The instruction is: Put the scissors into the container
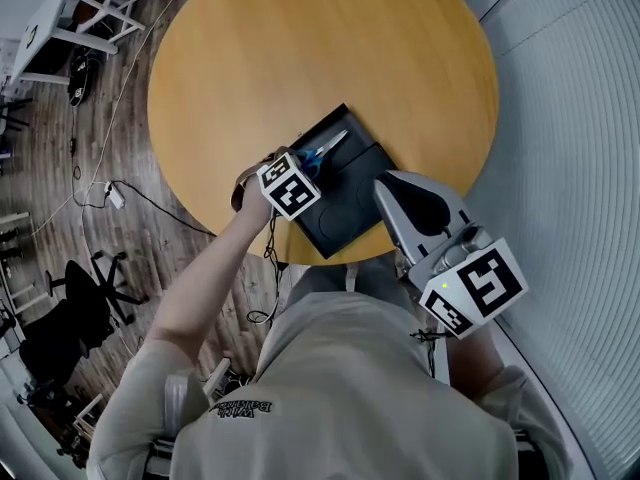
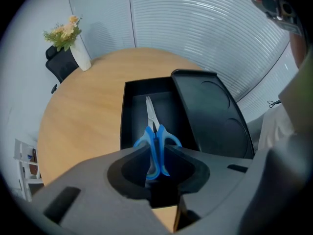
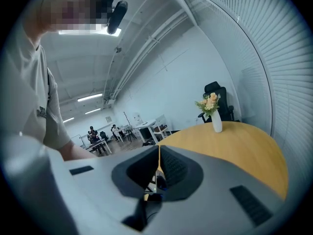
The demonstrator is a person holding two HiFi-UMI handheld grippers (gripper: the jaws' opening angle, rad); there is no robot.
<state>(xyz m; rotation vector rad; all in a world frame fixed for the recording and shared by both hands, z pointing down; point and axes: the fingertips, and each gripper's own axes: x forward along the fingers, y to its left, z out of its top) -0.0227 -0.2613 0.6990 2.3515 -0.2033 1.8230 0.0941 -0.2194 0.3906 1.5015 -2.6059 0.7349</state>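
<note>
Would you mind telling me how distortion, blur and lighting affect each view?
Head view: even light, fisheye bends the slatted wall beside the table. Left gripper view: dark vignette corners; scissors sharp. Right gripper view: bright ceiling strips glare, vase crisp.

The left gripper (image 2: 157, 150) pinches the scissors (image 2: 154, 133) by their blue handles between its fingers (image 2: 131, 154), blades pointing away over the black container (image 2: 128, 116). A lid (image 2: 215, 116) lies just right on the counter (image 2: 83, 111).
</note>
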